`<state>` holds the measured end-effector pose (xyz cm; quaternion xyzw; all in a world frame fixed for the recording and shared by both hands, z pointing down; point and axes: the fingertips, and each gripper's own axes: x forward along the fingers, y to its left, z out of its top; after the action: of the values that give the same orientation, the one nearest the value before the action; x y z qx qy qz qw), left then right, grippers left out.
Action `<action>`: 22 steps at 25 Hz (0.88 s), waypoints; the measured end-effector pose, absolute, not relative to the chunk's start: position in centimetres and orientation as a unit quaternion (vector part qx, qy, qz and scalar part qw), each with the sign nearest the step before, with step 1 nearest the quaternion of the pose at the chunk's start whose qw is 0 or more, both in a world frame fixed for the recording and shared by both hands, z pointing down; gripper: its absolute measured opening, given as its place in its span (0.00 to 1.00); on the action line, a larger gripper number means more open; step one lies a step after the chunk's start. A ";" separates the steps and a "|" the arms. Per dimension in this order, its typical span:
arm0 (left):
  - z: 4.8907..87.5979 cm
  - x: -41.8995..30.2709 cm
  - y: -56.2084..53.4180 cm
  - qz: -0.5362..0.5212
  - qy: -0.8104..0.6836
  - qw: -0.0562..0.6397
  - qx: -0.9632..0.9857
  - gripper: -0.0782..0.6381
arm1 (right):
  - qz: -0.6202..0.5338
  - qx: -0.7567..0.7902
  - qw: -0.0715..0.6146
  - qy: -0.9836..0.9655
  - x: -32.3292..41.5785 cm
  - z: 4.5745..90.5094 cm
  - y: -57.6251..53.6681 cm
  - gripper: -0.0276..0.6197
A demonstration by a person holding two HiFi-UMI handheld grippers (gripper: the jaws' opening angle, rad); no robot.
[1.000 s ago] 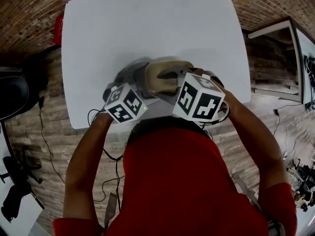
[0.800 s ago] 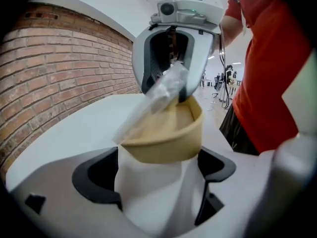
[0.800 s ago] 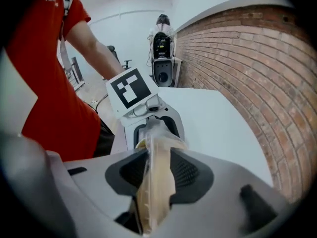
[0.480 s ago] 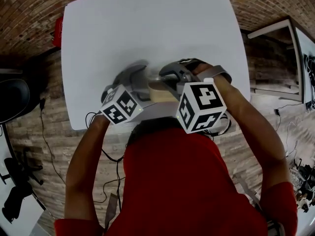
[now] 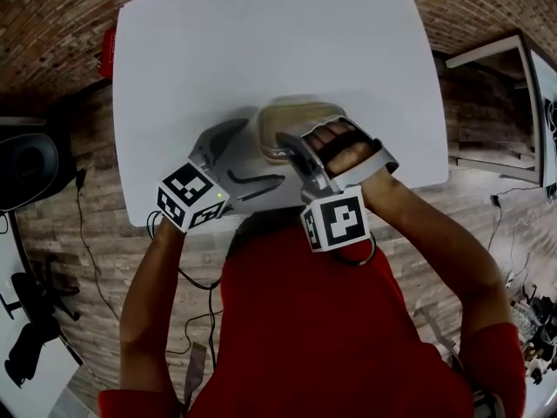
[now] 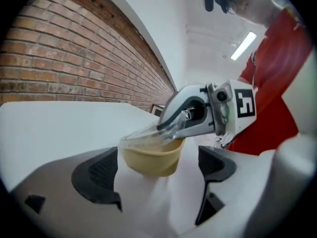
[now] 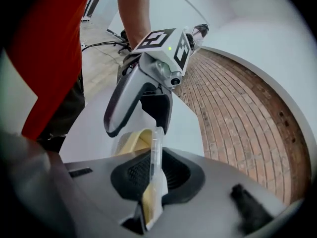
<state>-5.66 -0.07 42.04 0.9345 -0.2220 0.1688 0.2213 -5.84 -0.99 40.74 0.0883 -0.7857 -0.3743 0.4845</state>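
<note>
White table [image 5: 261, 42], rounded corners, tan tub [image 5: 287, 122] near its front edge
</note>
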 end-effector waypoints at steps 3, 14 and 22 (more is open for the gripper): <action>42.0 -5.7 -0.9 0.156 -0.248 0.236 0.926 0.83 | -0.372 0.085 0.475 -0.793 -6.3 40.9 -0.9 0.11; 45.1 -4.9 -1.1 0.246 -0.282 0.241 0.896 0.80 | -0.294 0.035 0.441 -0.847 -6.9 40.4 0.0 0.11; 46.1 -4.3 -0.7 0.279 -0.281 0.235 0.888 0.79 | -0.224 0.040 0.439 -0.869 -6.6 37.0 -3.1 0.11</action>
<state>-4.28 -0.71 46.05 0.8876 -0.2811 0.2787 0.2354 -6.64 -3.07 37.04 0.0403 -0.8688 -0.2245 0.4395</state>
